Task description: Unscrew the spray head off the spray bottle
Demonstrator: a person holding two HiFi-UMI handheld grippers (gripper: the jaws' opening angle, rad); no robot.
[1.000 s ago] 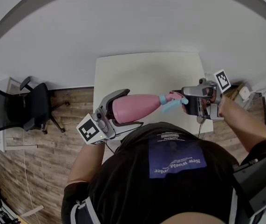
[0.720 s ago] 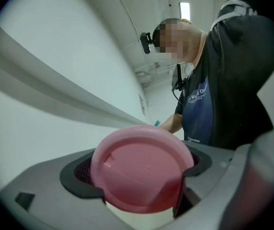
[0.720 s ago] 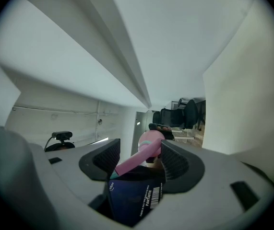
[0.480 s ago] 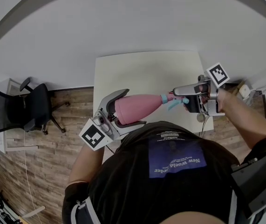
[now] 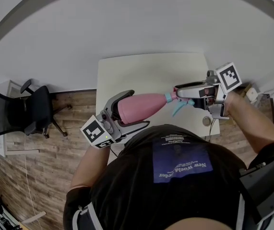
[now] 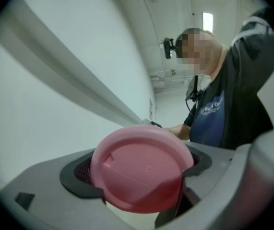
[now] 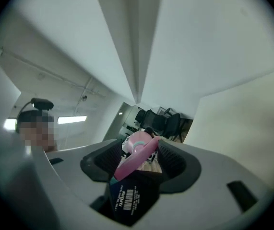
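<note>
Pink spray bottle [image 5: 144, 106] sideways in left claw [image 5: 137, 109], contents apparently hidden.

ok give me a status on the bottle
Left gripper shut on bottle, held in the air. Right gripper jaws closing, spray head between them, not yet clamped. Spray head still on. Nothing in the way.

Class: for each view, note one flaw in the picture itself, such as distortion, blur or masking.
Head view: fisheye bows the table edges. Left gripper view: the spray bottle base looms large and soft; a mosaic patch hides the person's face. Right gripper view: dark round vignette, the spray head blurred up close.
</note>
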